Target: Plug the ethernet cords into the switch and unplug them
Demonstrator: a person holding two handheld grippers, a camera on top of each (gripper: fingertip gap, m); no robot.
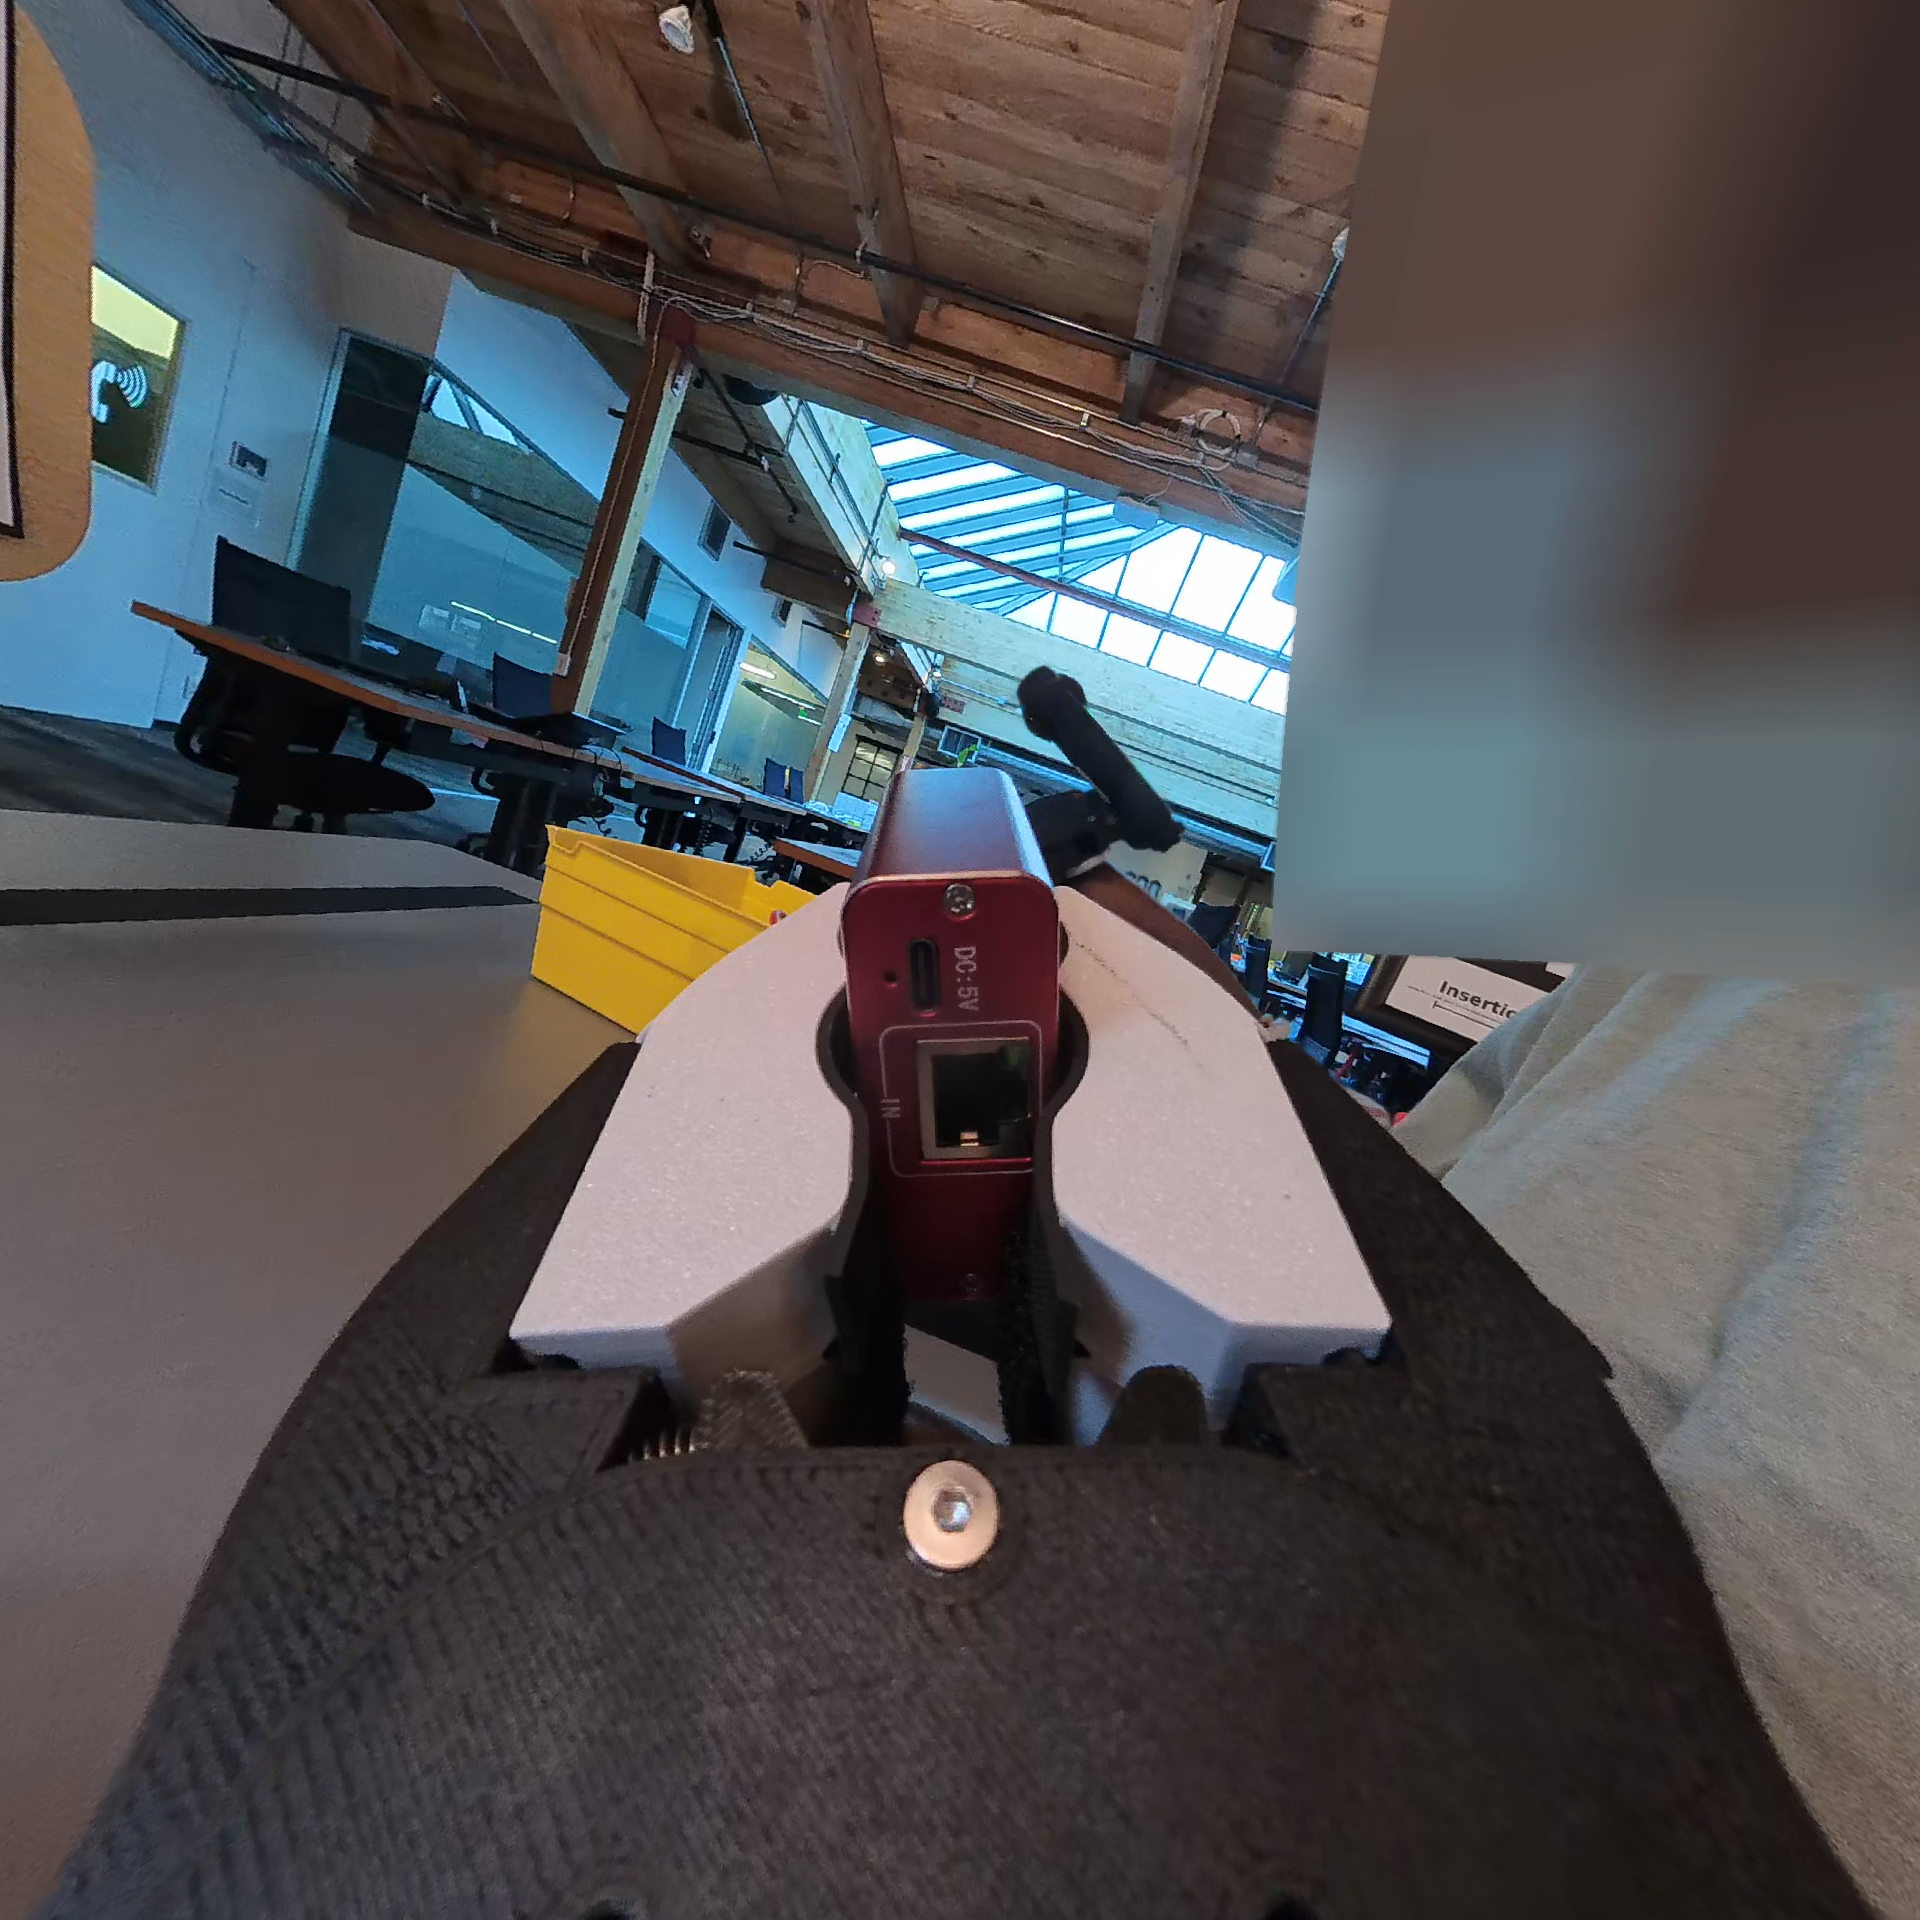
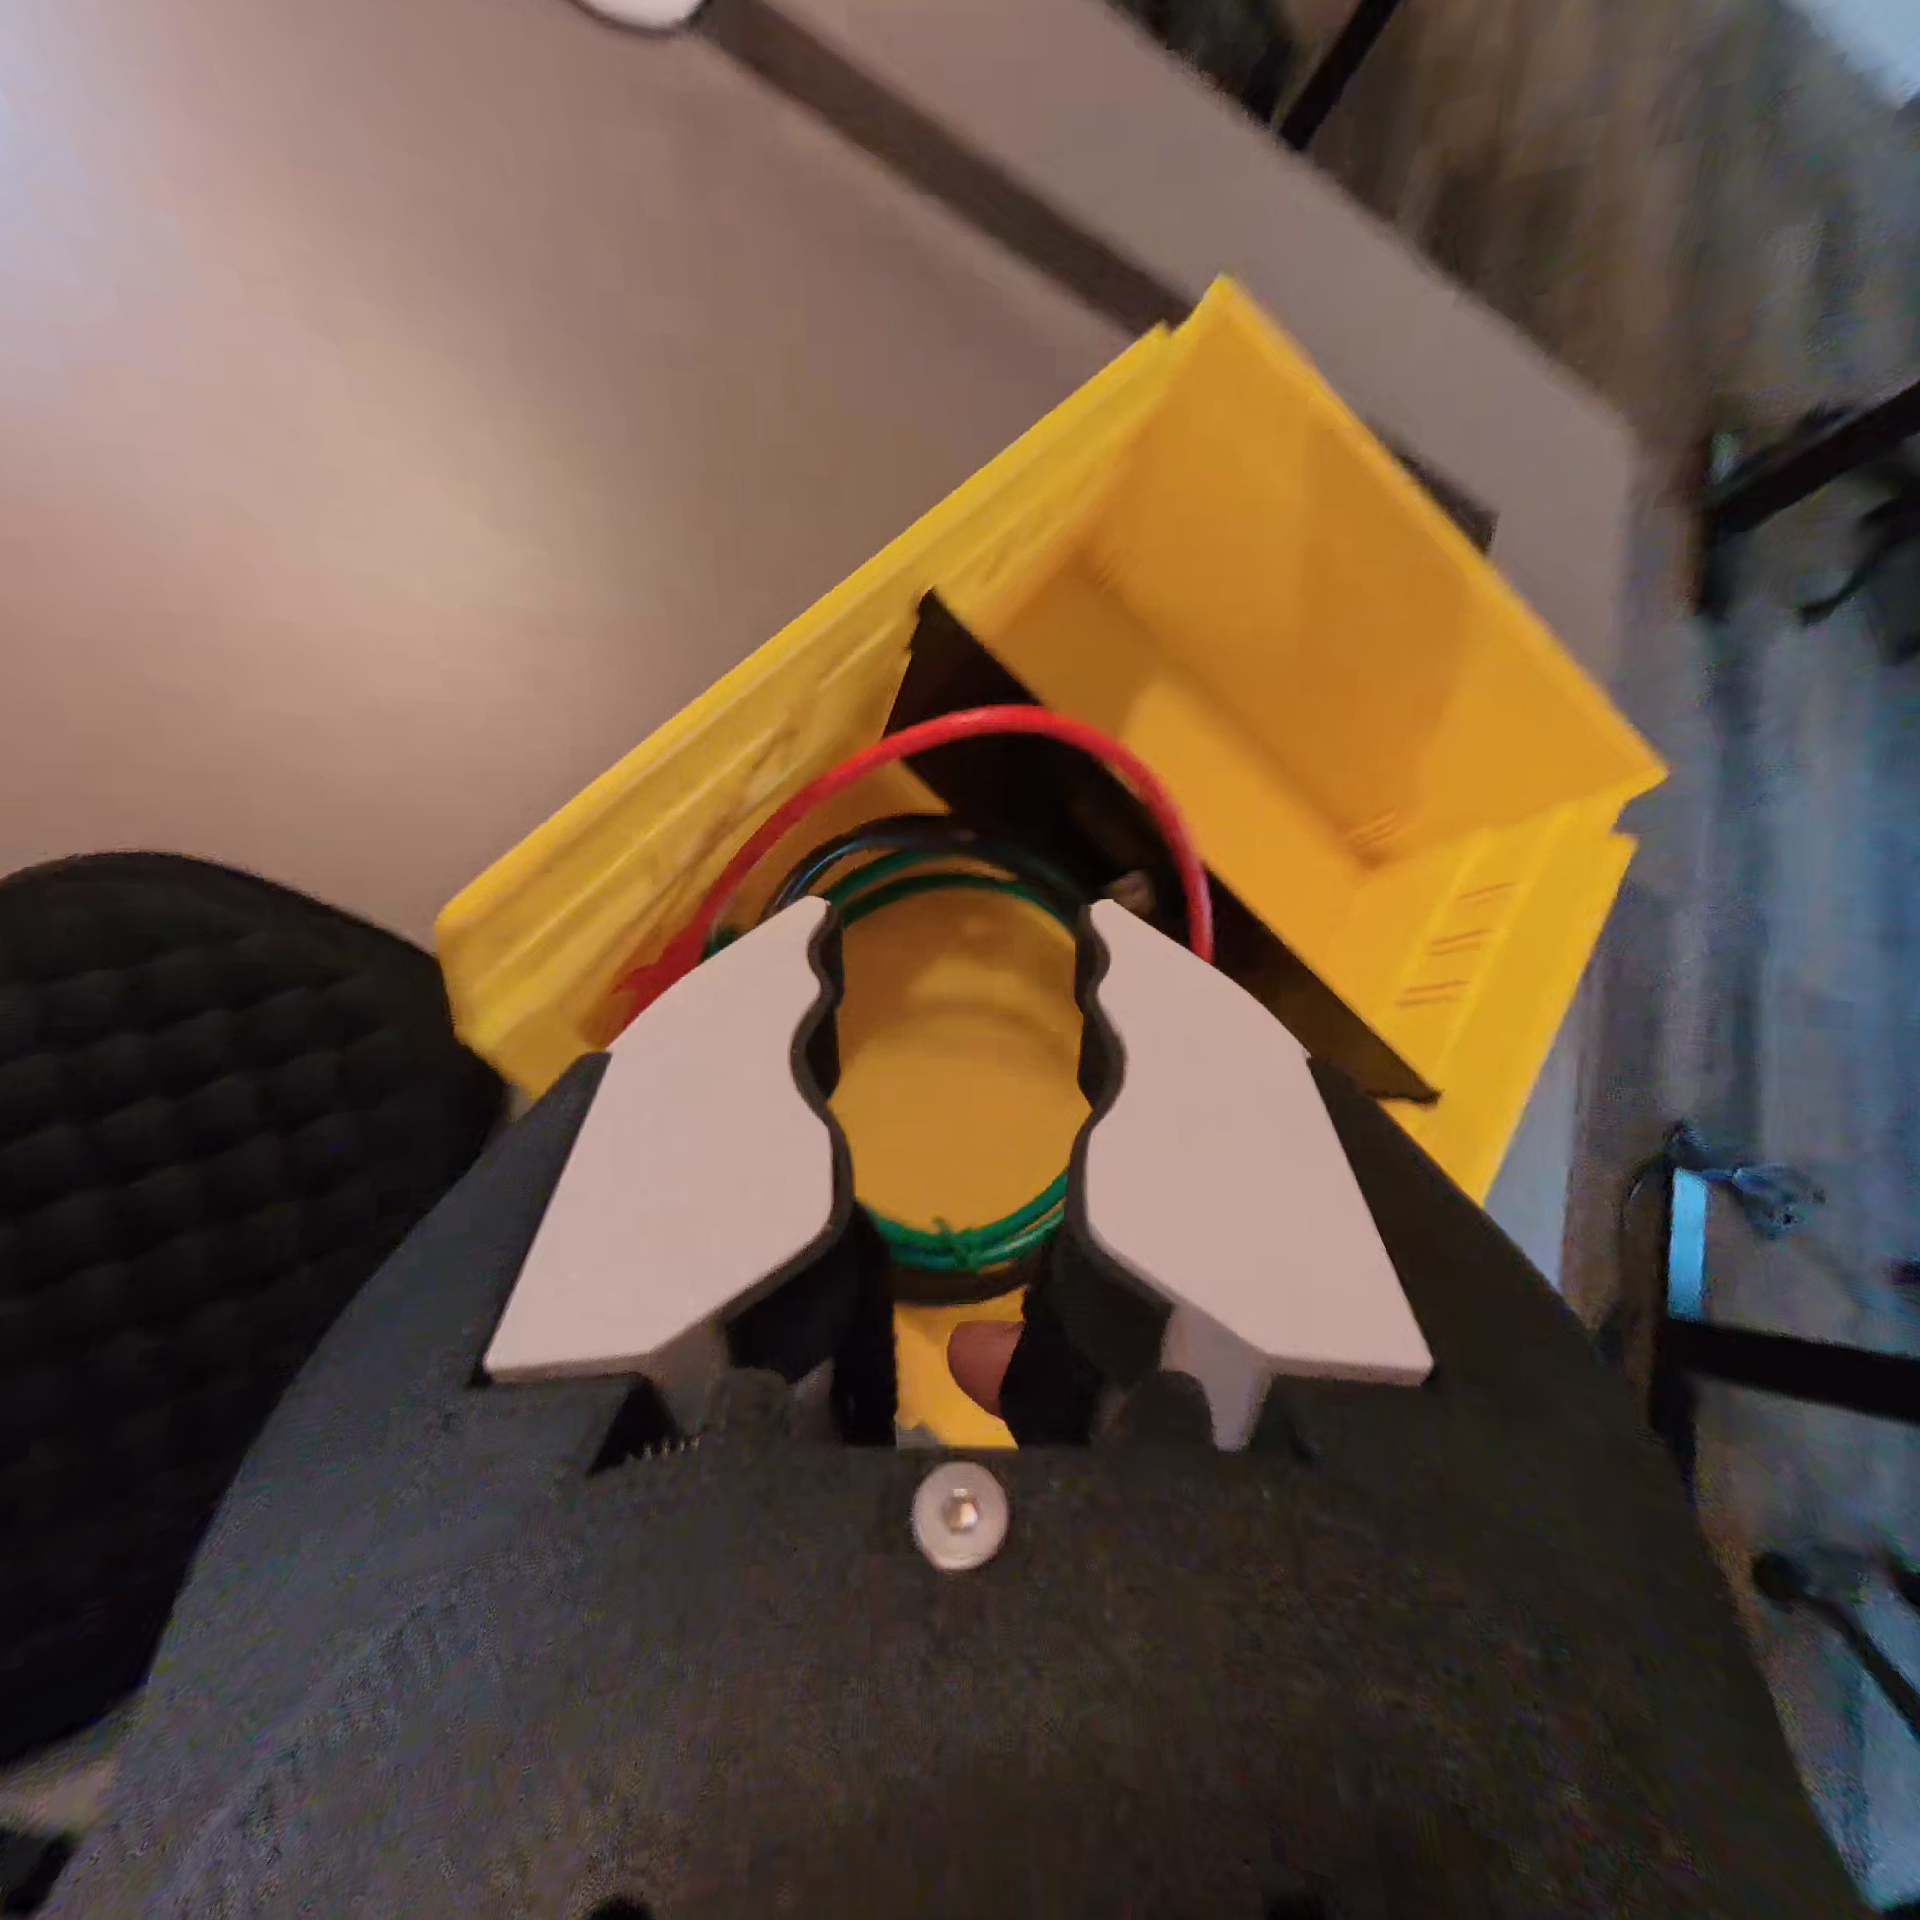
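My left gripper (image 1: pixel 954 935) is shut on a red metal switch (image 1: pixel 951 977), held on edge above the table. The switch's end face, with one open ethernet port (image 1: pixel 977 1107) and a small slot above it, faces the camera. My right gripper (image 2: pixel 956 925) is open and empty, hovering over the near compartment of a yellow bin (image 2: pixel 1351 665). Coiled cords lie in that compartment: a red one (image 2: pixel 997 722), a green one (image 2: pixel 966 1242) tied with a twist tie, and a black one (image 2: pixel 904 831). The right view is blurred.
The yellow bin (image 1: pixel 644 925) stands on the grey table (image 1: pixel 239 1091) beyond the switch. A black divider (image 2: pixel 997 686) splits the bin; its far compartment is bare. A black chair (image 2: pixel 208 1143) stands left. The person's sleeve (image 1: pixel 1704 1247) is at right. The tips of one gripper are about 35 cm away from the tips of the other.
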